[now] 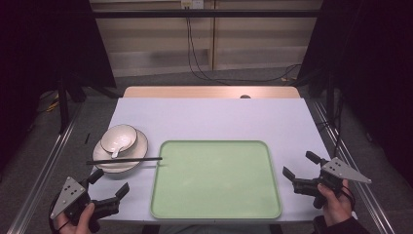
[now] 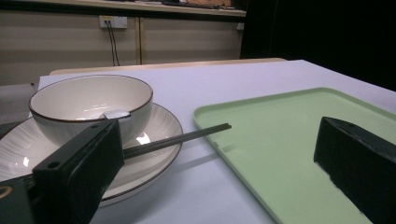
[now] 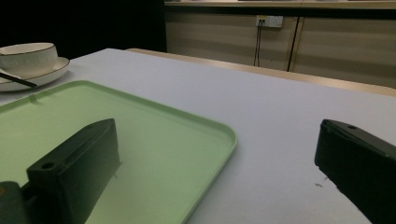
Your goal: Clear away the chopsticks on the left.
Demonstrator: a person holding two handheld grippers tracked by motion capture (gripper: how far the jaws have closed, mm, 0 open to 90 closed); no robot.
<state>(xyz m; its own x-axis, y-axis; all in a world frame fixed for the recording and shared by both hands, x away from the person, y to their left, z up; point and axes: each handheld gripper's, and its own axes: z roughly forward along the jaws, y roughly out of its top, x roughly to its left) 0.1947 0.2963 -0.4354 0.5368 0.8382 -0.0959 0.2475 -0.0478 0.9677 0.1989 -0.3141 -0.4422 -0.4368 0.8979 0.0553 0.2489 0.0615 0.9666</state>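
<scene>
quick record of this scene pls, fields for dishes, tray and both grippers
bowl: white with dark rim, stands on the plate, a spoon inside
plate: white, left of the tray
chopsticks: dark, lie across the plate, tips reaching over the tray's left rim
tray: light green, nothing on it
left gripper: open, holds nothing, near the table's front left corner
right gripper: open, holds nothing, right of the tray
</scene>
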